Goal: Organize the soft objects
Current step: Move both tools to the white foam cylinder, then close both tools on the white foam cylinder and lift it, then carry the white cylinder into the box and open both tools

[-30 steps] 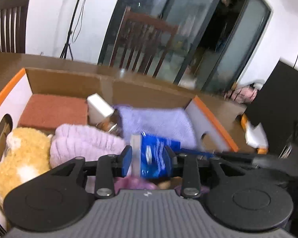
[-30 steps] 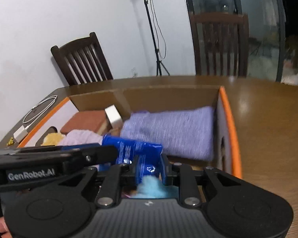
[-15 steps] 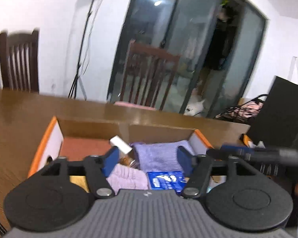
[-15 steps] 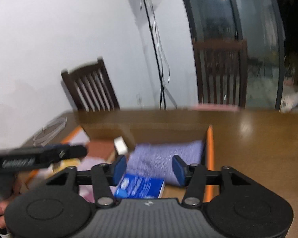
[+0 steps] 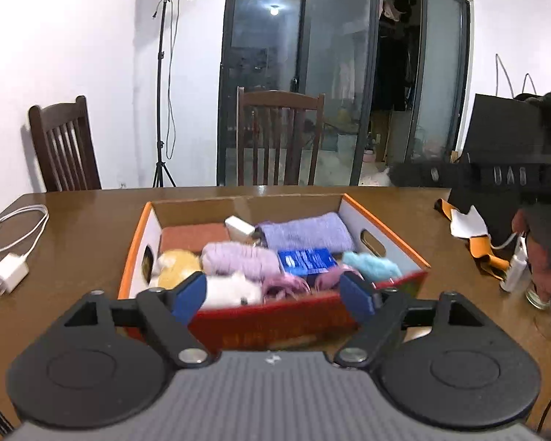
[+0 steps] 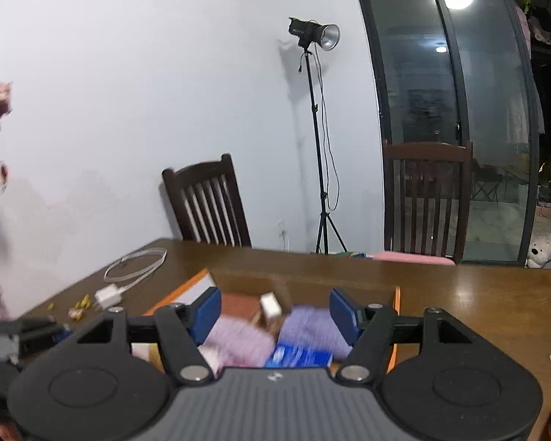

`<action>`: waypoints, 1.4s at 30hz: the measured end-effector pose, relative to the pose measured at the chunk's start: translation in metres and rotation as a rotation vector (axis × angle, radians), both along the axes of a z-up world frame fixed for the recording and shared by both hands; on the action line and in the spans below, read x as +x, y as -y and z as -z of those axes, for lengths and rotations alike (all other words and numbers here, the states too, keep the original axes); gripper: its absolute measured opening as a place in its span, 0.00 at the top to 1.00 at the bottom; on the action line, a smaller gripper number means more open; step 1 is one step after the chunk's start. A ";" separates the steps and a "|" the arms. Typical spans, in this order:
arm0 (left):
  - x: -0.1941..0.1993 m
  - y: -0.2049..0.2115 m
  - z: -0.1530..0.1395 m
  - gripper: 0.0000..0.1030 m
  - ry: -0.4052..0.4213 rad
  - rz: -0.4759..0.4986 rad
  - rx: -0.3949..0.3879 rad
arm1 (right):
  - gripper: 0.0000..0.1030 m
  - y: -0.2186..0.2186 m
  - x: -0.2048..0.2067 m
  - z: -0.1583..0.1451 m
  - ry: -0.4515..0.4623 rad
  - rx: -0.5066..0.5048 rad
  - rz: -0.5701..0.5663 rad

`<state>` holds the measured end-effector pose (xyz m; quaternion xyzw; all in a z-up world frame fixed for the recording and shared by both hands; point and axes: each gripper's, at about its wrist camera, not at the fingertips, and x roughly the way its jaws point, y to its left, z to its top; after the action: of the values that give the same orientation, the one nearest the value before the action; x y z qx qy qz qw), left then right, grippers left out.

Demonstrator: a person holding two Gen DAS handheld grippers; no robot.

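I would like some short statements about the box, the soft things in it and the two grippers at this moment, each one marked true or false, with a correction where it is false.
1. The left gripper is open and holds nothing. True.
2. The blue packet is clamped in the right gripper. False: that gripper is open and empty, and the packet lies in the box.
3. The folded purple cloth lies at the far side of the box. True.
4. The white charger and its cable are inside the box. False: they lie on the table, left of the box.
5. The light blue fluffy item is in the box. True.
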<state>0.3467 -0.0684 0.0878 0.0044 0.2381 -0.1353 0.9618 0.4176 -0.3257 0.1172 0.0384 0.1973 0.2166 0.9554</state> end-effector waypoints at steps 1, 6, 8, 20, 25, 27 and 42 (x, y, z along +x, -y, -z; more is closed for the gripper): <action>-0.009 0.000 0.003 0.19 -0.009 0.007 -0.013 | 0.37 0.003 -0.009 0.005 -0.014 -0.005 -0.001; -0.031 0.012 0.031 0.20 -0.089 0.049 -0.091 | 0.37 0.029 -0.043 0.054 -0.131 -0.004 0.004; -0.030 0.027 0.042 0.23 -0.119 0.064 -0.128 | 0.37 0.045 -0.050 0.074 -0.172 0.050 0.015; -0.009 0.092 0.081 0.43 -0.186 0.066 -0.208 | 0.57 0.103 -0.064 0.139 -0.285 0.348 0.074; -0.003 0.101 0.090 0.53 -0.219 0.094 -0.228 | 0.66 0.098 -0.059 0.146 -0.330 0.369 0.028; 0.000 0.104 0.093 0.63 -0.235 0.105 -0.214 | 0.71 0.096 -0.058 0.149 -0.342 0.363 0.028; -0.006 0.092 0.094 0.76 -0.254 0.146 -0.314 | 0.84 0.092 -0.055 0.154 -0.361 0.389 -0.007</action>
<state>0.3409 -0.1600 -0.0060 -0.1455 0.3322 -0.2394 0.9006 0.3626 -0.4180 -0.0366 0.2588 0.3193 0.2434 0.8785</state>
